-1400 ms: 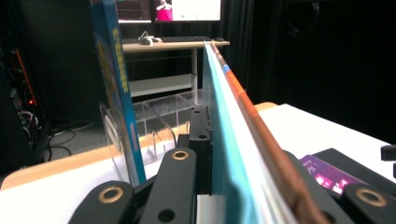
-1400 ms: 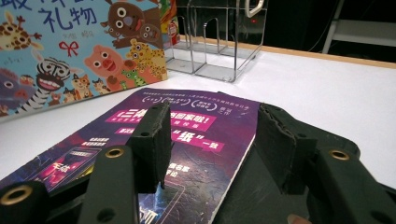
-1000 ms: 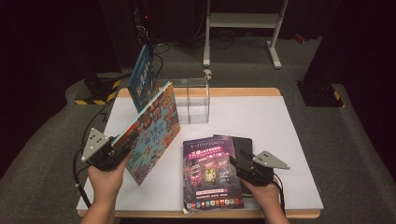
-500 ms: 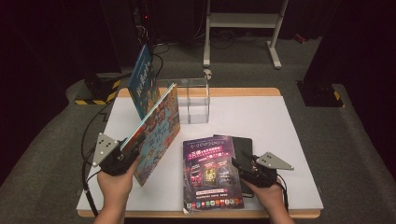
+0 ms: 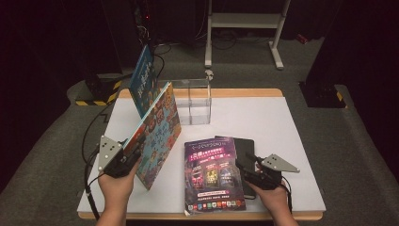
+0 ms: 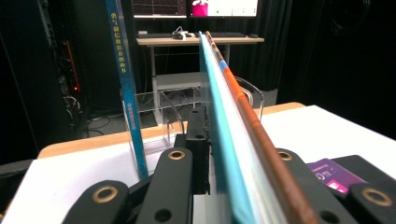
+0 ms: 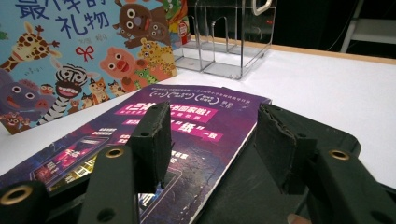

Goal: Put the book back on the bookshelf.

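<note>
The left tongs (image 5: 133,151) are clamped on the near edge of the picture book (image 5: 157,129), which stands tilted on its lower corner on the counter (image 5: 291,141). In the left gripper view the book's edge (image 6: 233,140) runs straight out from between the jaws, so its long axis lies along the tongs' own line, pointing away from the person toward the clear rack (image 5: 194,101) at the far side.

Beyond and just left of the held book, a blue book (image 5: 143,77) already stands upright at the rack's left end; in the left gripper view its spine (image 6: 123,88) rises left of the jaws, with the rack's dividers (image 6: 163,121) between it and the held book. The free slots therefore lie ahead of the left tongs and slightly to their right — my reading is that the coming move is a forward push with the book brought upright, and this hand is the nearer one to the rack.

Right of the left tongs, a purple magazine (image 5: 211,174) lies flat, overlapping a black book (image 5: 244,150).

The right tongs (image 5: 245,171) stand apart, gripping nothing — their jaws straddle the magazine's right edge (image 7: 196,135) where it meets the black book (image 7: 261,177), low over both. The rack (image 7: 229,42) is well ahead of them.
</note>
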Available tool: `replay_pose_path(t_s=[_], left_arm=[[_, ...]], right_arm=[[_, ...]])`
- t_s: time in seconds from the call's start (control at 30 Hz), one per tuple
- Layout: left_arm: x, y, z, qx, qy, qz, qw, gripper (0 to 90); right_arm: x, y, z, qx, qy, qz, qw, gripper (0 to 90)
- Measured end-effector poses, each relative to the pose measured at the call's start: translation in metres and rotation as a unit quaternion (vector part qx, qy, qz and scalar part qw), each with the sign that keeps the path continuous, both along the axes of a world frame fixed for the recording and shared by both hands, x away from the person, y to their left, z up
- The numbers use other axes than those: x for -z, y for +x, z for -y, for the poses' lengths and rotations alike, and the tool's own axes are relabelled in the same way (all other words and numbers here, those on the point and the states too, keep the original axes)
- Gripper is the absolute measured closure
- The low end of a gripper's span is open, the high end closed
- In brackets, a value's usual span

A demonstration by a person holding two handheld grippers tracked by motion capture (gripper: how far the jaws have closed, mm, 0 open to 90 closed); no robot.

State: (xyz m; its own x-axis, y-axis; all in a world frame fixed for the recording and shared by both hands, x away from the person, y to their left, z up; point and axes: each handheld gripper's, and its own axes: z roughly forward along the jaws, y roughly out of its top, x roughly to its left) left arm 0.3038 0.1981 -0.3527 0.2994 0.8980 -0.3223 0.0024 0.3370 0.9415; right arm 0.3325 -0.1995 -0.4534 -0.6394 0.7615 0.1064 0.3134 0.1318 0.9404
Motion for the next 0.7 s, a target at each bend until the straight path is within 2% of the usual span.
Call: replay_pose_path(t_s=[0.27, 0.4, 0.53, 0.57, 0.67, 0.7], left_arm=[[0.0009, -0.0005, 0.0007, 0.011, 0.009, 0.007, 0.9999, 77.6], [0.0008, -0.0002, 0.0008, 0.01, 0.002, 0.006, 0.9999, 78.6], [0.0003, -0.0006, 0.0027, 0.008, 0.003, 0.005, 1.0, 80.3], [0.0003, 0.0004, 0.0026, 0.013, 0.005, 0.009, 0.9999, 80.6], [-0.0002, 0.0017, 0.0007, 0.017, 0.008, 0.005, 0.9998, 80.8], [-0.0005, 0.0025, -0.0009, 0.017, 0.0, 0.004, 0.9998, 80.8]], right_arm=[[-0.0012, -0.0014, -0.0027, -0.002, -0.004, 0.001, 1.0, 45.4], [-0.0008, -0.0015, -0.0033, -0.005, -0.004, 0.001, 1.0, 45.4], [-0.0011, -0.0019, -0.0021, -0.004, 0.0, 0.001, 1.0, 45.4], [-0.0012, -0.0018, -0.0018, -0.004, 0.001, 0.0, 1.0, 45.4], [-0.0016, -0.002, -0.0015, -0.005, 0.003, 0.001, 1.0, 45.4], [-0.0017, -0.0021, -0.0013, -0.005, 0.003, 0.002, 1.0, 45.4]])
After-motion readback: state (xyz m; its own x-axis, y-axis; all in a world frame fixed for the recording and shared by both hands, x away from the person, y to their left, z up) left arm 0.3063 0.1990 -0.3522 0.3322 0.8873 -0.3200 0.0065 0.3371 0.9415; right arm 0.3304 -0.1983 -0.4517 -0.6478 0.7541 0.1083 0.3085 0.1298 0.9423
